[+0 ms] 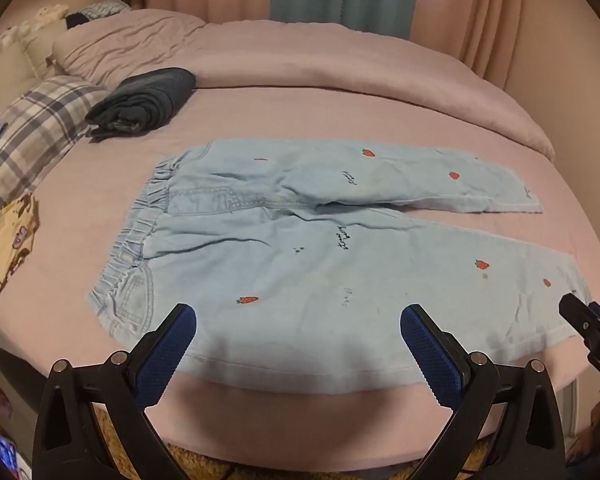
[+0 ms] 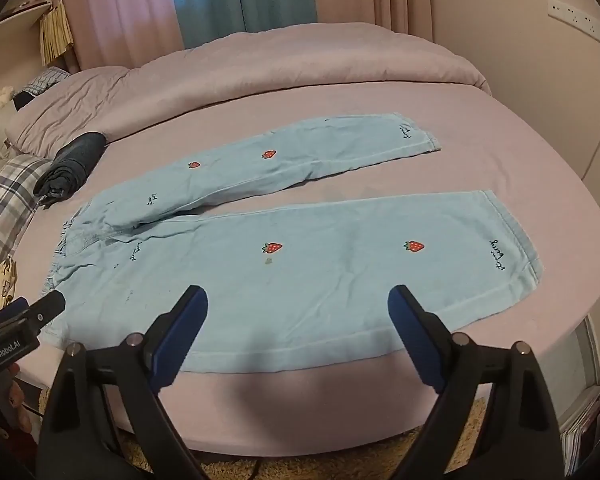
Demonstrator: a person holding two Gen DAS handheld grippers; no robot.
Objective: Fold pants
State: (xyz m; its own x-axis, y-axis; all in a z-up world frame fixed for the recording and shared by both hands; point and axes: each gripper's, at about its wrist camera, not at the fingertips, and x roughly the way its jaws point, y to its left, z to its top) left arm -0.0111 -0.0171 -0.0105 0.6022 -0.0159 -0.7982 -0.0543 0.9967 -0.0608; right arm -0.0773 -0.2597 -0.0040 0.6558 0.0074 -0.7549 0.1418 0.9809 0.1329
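Denim, pale blue and dotted with strawberries, is lying spread flat on the pink bed (image 1: 100,280): the pants (image 1: 300,272) are stretching across it with the waistband (image 1: 140,232) at the left and the two legs running right, the near leg (image 2: 340,272) lying close along the near edge of the bed and the far leg (image 2: 300,156) angling away from it, so a wedge of sheet is showing between them. Both sets of tongs are hovering released over the near edge, grasping nothing: the left tongs (image 1: 298,316) are pointing at the thigh area near the waistband, and the right tongs (image 2: 298,296) are pointing at the lower part of the near leg. Nothing is folded yet, so the step in hand is probably the first fold, laying one leg over the other. To do it well, each set of tongs should be pinching the near seam (image 2: 300,354) through both layers, one near the waist and one near the hem (image 2: 512,240), then lifting together and carrying the leg over so the edges are meeting the far leg's outer seam. The far leg is splaying, so it may need straightening first, or the stack will be coming out crooked. Soft cloth sags between two grips; keeping it taut should help. Folded dark clothes (image 1: 144,104) are sitting well apart at the far left, beside a plaid pillow (image 1: 32,128).
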